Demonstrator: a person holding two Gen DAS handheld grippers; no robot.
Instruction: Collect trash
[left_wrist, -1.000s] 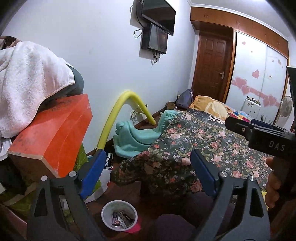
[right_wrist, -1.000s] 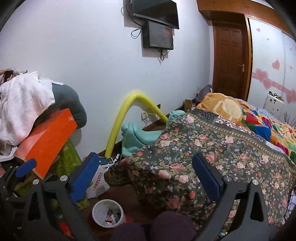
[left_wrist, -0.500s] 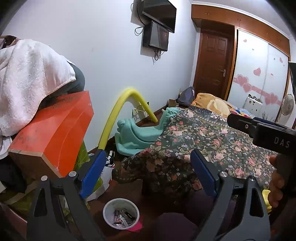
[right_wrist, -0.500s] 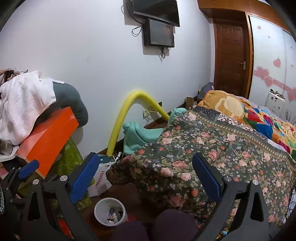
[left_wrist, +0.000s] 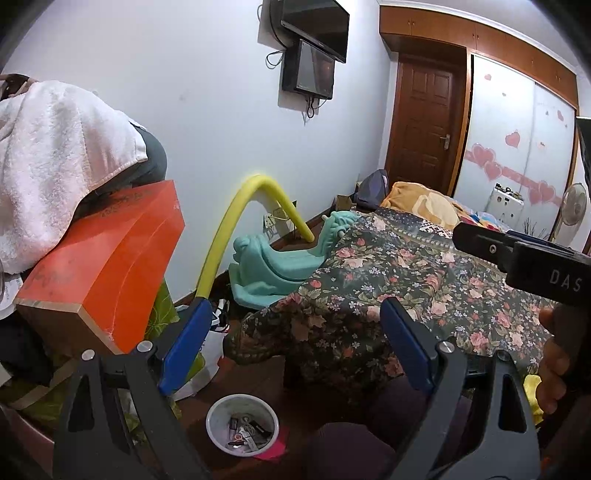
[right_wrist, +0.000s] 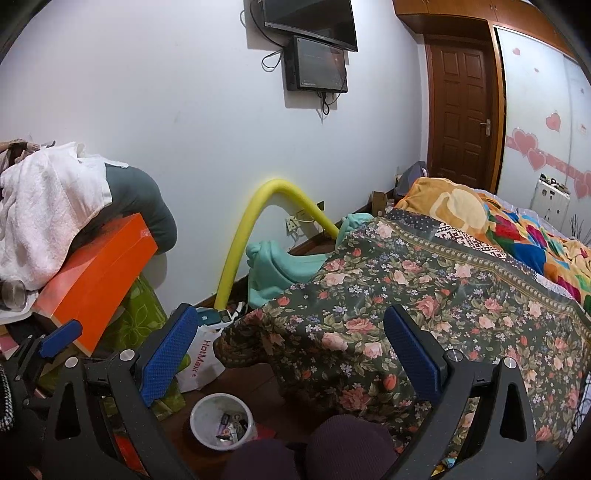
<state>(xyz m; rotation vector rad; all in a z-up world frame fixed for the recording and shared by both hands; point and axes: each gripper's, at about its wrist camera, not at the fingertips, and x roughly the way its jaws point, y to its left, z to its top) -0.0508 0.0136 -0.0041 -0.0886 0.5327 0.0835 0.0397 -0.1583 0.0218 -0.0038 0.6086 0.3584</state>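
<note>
A small white bin (left_wrist: 242, 425) with several bits of trash inside stands on the dark floor beside the bed; the right wrist view shows the bin (right_wrist: 221, 421) low in the middle. My left gripper (left_wrist: 295, 339) is open and empty, held high above the bin. My right gripper (right_wrist: 291, 343) is open and empty too, over the floral bedspread (right_wrist: 424, 295). In the left wrist view the right gripper's black body (left_wrist: 524, 258) crosses the right edge, with a hand (left_wrist: 554, 369) on its handle. A pink scrap (left_wrist: 273, 448) lies by the bin.
An orange box (left_wrist: 110, 258) under a white towel (left_wrist: 48, 155) is piled at the left. A yellow foam tube (left_wrist: 236, 225) and a teal plastic seat (left_wrist: 280, 266) stand by the wall. A white shopping bag (right_wrist: 201, 354) sits on the floor. The person's dark knees (right_wrist: 332, 443) fill the bottom edge.
Both views have shifted slightly, the bin sliding a little to the right in frame. Both grippers stay open and empty.
</note>
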